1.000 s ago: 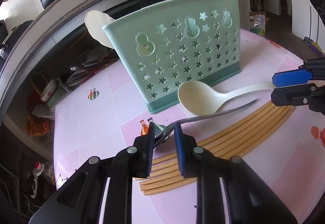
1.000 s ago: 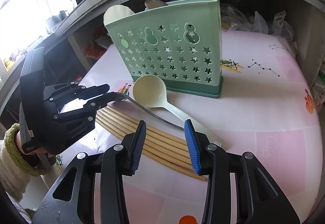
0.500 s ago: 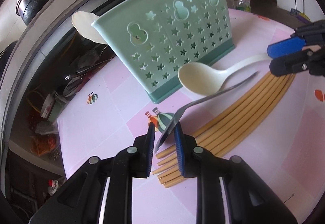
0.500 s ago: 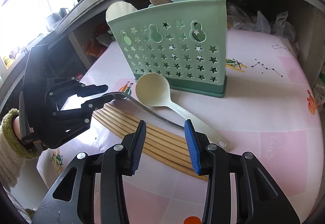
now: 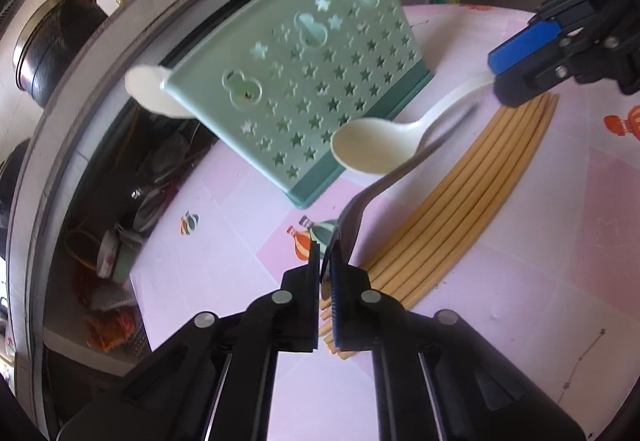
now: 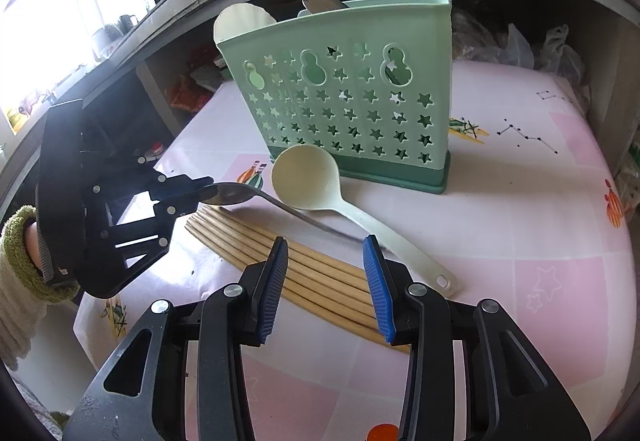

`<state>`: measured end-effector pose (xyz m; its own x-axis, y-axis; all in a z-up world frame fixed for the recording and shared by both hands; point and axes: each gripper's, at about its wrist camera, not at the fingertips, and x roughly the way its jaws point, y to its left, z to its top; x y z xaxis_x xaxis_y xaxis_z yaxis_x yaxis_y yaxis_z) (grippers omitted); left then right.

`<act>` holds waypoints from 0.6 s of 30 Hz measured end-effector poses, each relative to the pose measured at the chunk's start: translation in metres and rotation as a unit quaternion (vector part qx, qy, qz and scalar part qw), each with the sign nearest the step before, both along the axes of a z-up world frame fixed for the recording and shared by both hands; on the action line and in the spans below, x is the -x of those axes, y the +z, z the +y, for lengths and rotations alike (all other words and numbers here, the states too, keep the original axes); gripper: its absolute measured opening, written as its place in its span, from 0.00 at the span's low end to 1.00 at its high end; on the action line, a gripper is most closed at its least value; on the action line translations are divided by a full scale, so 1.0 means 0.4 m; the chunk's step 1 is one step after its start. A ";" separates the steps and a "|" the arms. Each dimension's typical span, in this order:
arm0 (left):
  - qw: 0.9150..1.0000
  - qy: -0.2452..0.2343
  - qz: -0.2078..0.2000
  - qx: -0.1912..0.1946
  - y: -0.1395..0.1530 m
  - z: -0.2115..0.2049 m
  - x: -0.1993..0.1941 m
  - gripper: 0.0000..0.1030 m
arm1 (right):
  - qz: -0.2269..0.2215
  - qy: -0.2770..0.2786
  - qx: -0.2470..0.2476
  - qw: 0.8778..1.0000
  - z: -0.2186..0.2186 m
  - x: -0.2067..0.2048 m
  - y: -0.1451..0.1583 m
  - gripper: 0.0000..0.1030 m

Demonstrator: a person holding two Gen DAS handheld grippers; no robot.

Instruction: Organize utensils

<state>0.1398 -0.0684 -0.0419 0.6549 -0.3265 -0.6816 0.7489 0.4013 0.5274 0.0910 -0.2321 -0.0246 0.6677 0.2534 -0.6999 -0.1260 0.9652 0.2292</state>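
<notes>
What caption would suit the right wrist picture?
Left hand-held gripper pinches a metal spoon by its bowl beside chopsticks, a cream ladle and a green holder.

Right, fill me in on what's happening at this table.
A person with a gripper in each hand is sorting utensils into the green holder. The left gripper has just closed its jaws on the bowl end of the metal spoon, whose handle reaches out over the chopsticks. The right gripper hovers open above those chopsticks, holding nothing. The cream ladle lies on the table by the holder.
</notes>
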 end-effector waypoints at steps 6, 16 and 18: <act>0.999 -0.013 0.029 0.026 0.061 0.010 0.051 0.02 | -0.010 -0.009 0.002 1.000 -0.015 0.014 0.017 0.37; 0.959 0.088 0.225 0.149 0.057 0.080 0.060 0.02 | -0.018 -0.019 -0.002 1.000 -0.039 0.048 0.034 0.37; 0.939 0.121 0.262 0.185 0.040 0.101 0.043 0.02 | -0.017 -0.017 0.000 1.000 -0.037 0.052 0.036 0.37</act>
